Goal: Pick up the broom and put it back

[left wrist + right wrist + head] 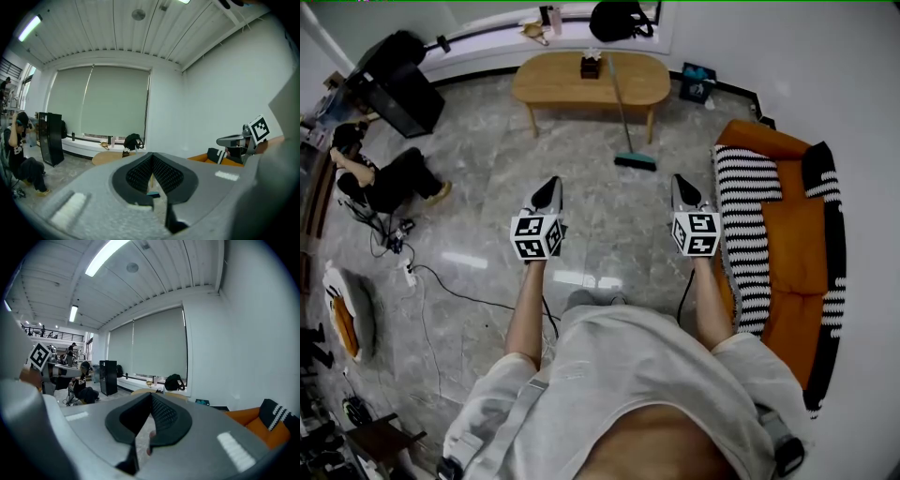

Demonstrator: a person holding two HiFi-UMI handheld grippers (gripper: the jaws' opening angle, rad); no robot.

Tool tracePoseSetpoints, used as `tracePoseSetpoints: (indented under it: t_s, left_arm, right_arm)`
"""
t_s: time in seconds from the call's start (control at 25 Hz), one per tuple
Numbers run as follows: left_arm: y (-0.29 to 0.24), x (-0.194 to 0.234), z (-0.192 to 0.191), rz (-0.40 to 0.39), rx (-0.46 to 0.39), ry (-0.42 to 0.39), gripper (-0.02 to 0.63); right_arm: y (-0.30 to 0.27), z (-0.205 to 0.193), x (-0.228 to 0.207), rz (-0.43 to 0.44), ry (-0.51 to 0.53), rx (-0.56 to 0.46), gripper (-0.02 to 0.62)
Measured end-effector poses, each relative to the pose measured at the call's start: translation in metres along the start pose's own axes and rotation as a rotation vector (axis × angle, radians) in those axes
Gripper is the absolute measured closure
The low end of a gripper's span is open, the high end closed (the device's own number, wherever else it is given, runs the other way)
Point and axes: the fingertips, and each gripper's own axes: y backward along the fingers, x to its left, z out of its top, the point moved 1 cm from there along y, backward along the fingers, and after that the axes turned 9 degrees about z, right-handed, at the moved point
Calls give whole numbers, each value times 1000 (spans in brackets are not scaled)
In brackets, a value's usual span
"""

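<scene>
The broom (pixel 624 114) leans with its long handle against the oval wooden table (pixel 553 82), and its teal head (pixel 635 161) rests on the marble floor ahead of me. My left gripper (pixel 550 183) and right gripper (pixel 678 180) are held side by side above the floor, short of the broom head, both pointing toward it. Each is shut with nothing between its jaws. In the left gripper view the closed jaws (pixel 152 161) frame a sliver of the teal broom head (pixel 152 192). The right gripper view shows its jaws (pixel 151 401) meeting at the tip.
An orange sofa with a black-and-white striped blanket (pixel 787 234) stands close on the right. A person sits on the floor at the left (pixel 384 178), with cables (pixel 441 281) trailing toward me. A black cabinet (pixel 398 84) stands at the back left, a black bag (pixel 619 19) on the window ledge.
</scene>
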Motion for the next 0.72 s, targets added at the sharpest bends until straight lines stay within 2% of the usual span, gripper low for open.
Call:
tracePoseSetpoints:
  t_s: [0.32,0.72]
  left_arm:
    - [-32,-2,3,10,0,-9,604]
    - [-86,26,11,3,1,3,604]
  right_arm:
    - [-28,0,-20,27,-3,0,595]
    - [-85,8,-33,31,3,0,595]
